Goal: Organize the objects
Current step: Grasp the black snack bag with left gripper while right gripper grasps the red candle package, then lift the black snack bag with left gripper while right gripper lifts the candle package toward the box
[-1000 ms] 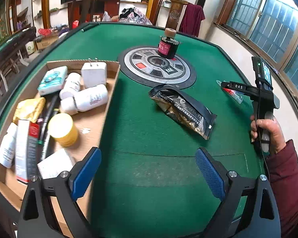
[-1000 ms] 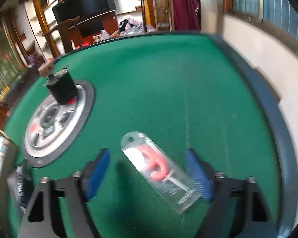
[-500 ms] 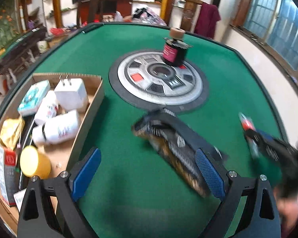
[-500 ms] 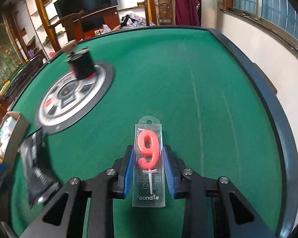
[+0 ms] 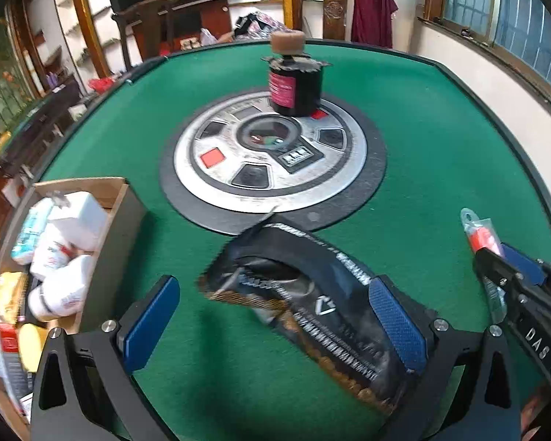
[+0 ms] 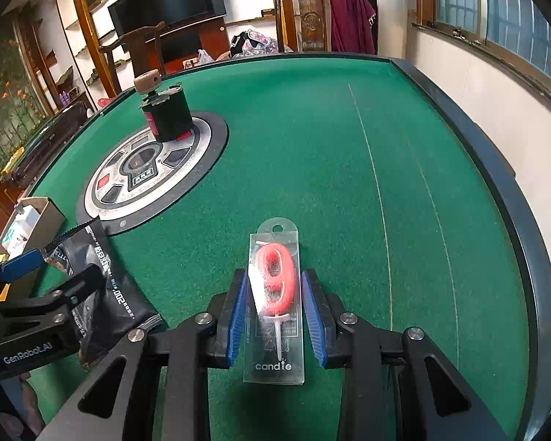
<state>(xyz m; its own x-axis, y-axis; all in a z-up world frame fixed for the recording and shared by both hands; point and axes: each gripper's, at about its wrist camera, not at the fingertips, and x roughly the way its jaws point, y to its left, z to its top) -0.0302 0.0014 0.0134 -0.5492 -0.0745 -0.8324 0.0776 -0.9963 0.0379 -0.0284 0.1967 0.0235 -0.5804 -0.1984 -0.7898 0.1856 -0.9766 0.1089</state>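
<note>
Left gripper (image 5: pixel 275 323) fingers opening astride black pouch (image 5: pixel 312 305); right gripper (image 6: pixel 275 316) fingers clamp candle pack (image 6: pixel 275 305).

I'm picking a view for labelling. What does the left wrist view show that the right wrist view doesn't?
Left only: the box's contents, white bottles and a yellow lid, and the left tool opening around the black pouch.

Right only: the candle pack's face with a red 9, clamped in the right tool.

Both: green table, round panel, black jar, pouch.

home games room: green mahjong table (image 6: pixel 312 147), television (image 6: pixel 169 0), wooden chairs (image 6: pixel 305 18).
</note>
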